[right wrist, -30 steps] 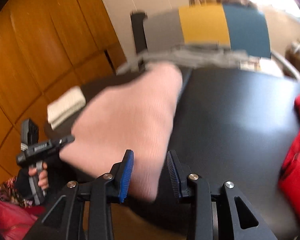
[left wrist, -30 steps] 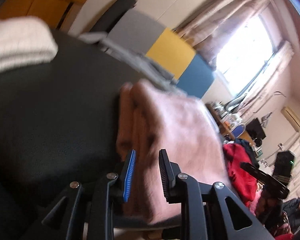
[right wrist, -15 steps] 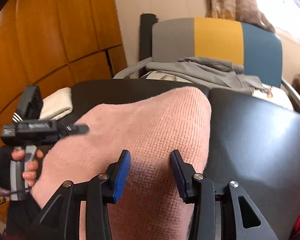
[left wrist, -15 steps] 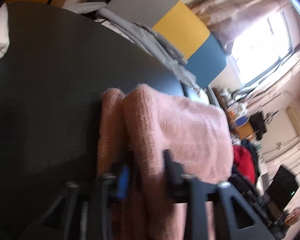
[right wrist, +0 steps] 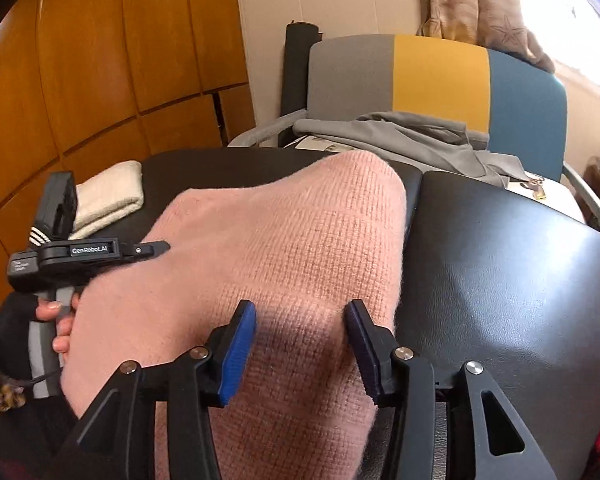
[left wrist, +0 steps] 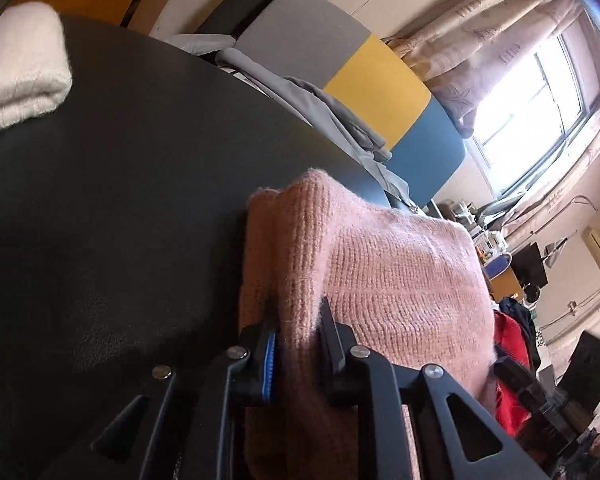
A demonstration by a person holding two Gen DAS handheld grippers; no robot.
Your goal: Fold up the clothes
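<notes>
On the black desk (right wrist: 520, 264) lies the folded pink sweater (right wrist: 292, 248) — left tongs (left wrist: 298, 334) easing open, a fold still pinched between them; right tongs (right wrist: 300, 332) spread, straddling the knit without pressing. Best to release gently, then retreat low — snagged fuzz would undo the fold.

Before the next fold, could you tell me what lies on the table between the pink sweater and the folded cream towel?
Nothing: in the left wrist view, bare black table separates the pink sweater from the folded cream towel.
</notes>
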